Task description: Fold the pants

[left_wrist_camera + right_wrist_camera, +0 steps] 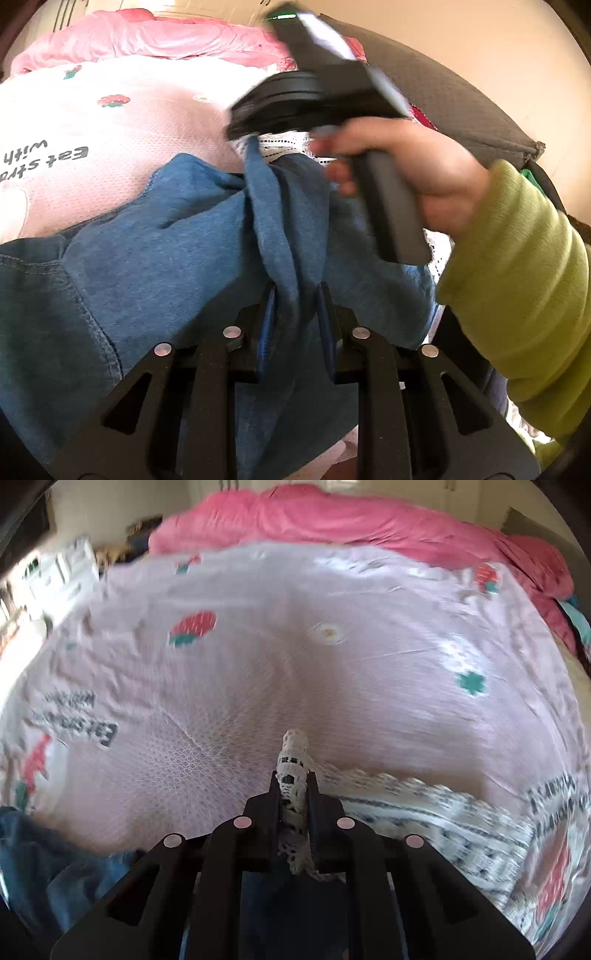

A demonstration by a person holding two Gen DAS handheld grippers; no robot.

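The left gripper [295, 295] pinches a blue denim fold of the pants [166, 251] while the right gripper [293, 779] is clamped on their white lace hem [293, 760], probably so the 2 ends can be brought together for a fold.

Bright daylight washes out the pink bedsheet [122, 122] at the left edge of the left wrist view. Above the sheet's lace trim, the hand [417, 173] is smeared by motion blur. Fisheye bending curves the bed, dark corners framing both views; the right view's sheet [295, 664] blurs toward its edges.
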